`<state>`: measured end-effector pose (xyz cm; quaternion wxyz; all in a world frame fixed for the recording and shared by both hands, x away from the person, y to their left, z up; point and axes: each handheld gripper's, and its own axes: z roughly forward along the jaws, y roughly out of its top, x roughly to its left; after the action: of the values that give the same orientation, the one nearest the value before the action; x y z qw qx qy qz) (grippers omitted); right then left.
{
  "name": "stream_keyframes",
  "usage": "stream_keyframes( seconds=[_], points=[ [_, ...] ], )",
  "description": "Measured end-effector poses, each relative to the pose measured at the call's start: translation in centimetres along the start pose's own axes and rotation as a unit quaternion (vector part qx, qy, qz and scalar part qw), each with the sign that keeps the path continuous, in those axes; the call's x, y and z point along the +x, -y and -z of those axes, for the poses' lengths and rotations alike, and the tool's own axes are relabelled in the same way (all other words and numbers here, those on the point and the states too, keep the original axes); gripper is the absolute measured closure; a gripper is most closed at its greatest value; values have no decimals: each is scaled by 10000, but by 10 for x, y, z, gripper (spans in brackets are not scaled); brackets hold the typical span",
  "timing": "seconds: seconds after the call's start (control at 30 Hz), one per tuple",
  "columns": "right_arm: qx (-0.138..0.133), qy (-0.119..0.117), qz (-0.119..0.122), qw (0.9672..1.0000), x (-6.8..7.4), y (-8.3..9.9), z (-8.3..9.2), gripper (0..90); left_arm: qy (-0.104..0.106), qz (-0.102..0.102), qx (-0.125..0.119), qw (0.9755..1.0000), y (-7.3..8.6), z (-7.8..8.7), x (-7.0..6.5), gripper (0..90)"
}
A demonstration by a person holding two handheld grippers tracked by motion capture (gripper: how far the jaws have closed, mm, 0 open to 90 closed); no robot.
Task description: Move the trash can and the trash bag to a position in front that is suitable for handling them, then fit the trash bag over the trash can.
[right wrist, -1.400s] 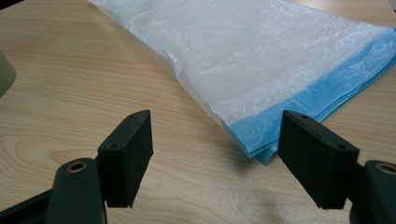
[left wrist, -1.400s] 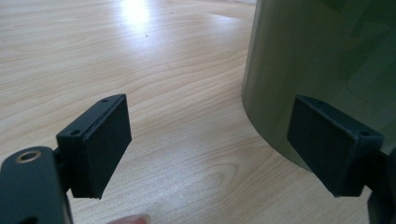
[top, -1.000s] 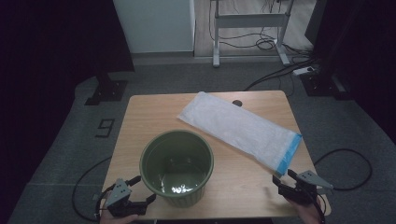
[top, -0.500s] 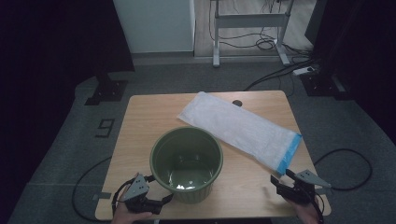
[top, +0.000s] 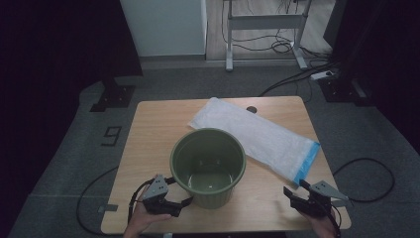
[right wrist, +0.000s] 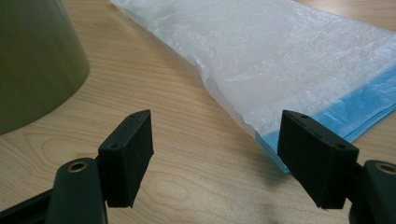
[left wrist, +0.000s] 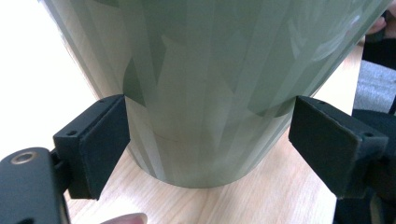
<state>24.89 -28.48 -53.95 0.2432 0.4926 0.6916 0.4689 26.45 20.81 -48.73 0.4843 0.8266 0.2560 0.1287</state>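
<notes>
On the table, the green bin stands upright, nothing inside.

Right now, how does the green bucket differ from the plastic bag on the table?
The green bucket stands upright, rigid and open at the top; the plastic bag lies flat and limp. The bucket is plain dark green; the bag is translucent white with a blue edge. The left gripper straddles the bucket's base; the bag lies untouched. Both rest on the wooden table.
</notes>
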Motion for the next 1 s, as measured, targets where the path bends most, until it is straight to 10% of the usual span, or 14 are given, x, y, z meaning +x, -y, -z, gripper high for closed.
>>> stream_keyframes(
  seconds=[0.53, 1.0],
  points=[
    [38, -44, 99, 9999, 2, 2, 0, 260, 110, 139, -96, 9998, -11, -23, 1, 128],
    [1, 33, 79, 10000, 1, 1, 3, 260, -539, 333, -161, 9979, 5, 14, -3, 133]
  ],
)
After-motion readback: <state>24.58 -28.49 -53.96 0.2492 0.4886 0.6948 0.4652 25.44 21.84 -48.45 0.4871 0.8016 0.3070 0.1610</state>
